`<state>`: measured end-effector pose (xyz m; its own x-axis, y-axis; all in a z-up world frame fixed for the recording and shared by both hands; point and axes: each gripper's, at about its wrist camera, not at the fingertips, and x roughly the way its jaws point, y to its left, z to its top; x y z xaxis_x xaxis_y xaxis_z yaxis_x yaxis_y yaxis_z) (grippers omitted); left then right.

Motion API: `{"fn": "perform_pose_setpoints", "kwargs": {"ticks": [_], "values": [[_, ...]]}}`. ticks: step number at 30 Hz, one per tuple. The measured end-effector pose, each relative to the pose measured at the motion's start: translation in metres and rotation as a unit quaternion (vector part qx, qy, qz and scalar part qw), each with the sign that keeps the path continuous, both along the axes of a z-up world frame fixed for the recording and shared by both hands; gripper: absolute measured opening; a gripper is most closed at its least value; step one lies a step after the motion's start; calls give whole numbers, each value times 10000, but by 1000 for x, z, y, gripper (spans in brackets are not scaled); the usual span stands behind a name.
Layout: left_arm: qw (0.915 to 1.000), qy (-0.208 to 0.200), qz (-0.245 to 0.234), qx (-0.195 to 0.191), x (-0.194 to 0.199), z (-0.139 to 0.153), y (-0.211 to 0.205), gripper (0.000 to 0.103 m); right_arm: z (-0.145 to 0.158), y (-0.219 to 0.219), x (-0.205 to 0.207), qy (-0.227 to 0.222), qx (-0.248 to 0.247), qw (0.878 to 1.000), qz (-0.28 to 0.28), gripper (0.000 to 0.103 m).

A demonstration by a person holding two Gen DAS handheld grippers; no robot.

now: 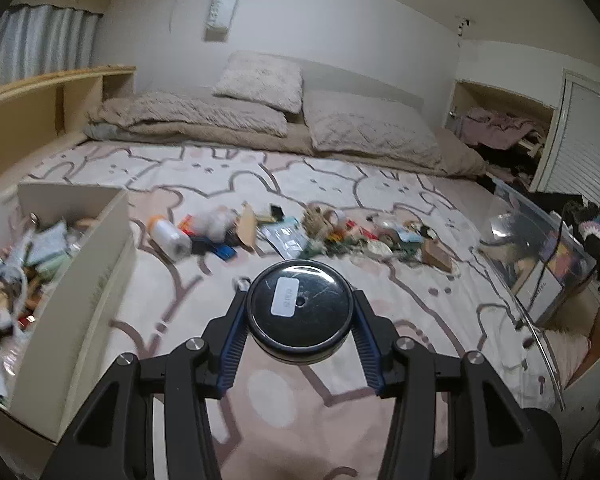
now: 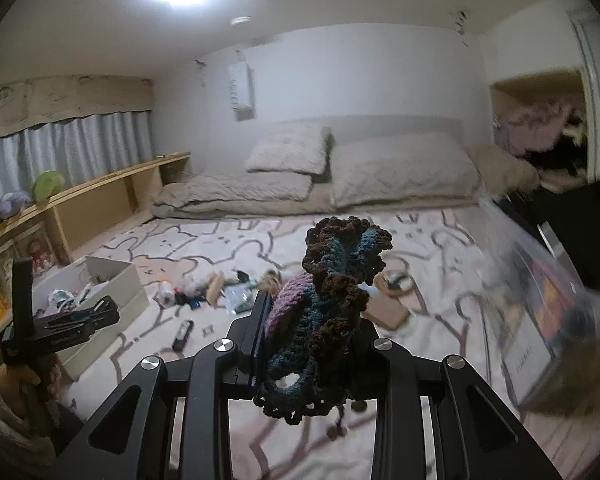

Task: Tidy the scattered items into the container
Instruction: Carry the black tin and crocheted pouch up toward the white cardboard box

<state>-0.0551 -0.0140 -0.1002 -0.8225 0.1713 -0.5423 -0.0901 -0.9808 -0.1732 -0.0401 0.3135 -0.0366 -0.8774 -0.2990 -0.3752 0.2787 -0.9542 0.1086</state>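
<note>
My left gripper (image 1: 300, 300) is shut on a round black tin (image 1: 300, 312) with a white label, held above the bedspread. The cream box (image 1: 88, 280) that holds several small items stands to its left. My right gripper (image 2: 312, 320) is shut on a crocheted piece (image 2: 332, 300) in brown, teal and purple, which hides its right finger. Scattered small items (image 1: 300, 236) lie in a row across the middle of the bed, among them a white roll (image 1: 170, 236). In the right wrist view the box (image 2: 116, 280) is at the left, with the left gripper (image 2: 76, 322) in front of it.
A clear plastic bin (image 1: 540, 248) with things inside stands at the bed's right edge. A black stick-shaped object (image 2: 183, 334) lies alone near the box. Pillows (image 1: 260, 80) and a folded blanket line the far end. A wooden shelf (image 2: 100, 192) runs along the left wall.
</note>
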Motion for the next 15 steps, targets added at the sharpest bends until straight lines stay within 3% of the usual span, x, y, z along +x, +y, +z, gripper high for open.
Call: {"fn": "perform_pose_setpoints", "kwargs": {"ticks": [15], "values": [[9970,422,626,-173,17,62,-68,49,60,-70,-13,692,29,9935,904,31]]}}
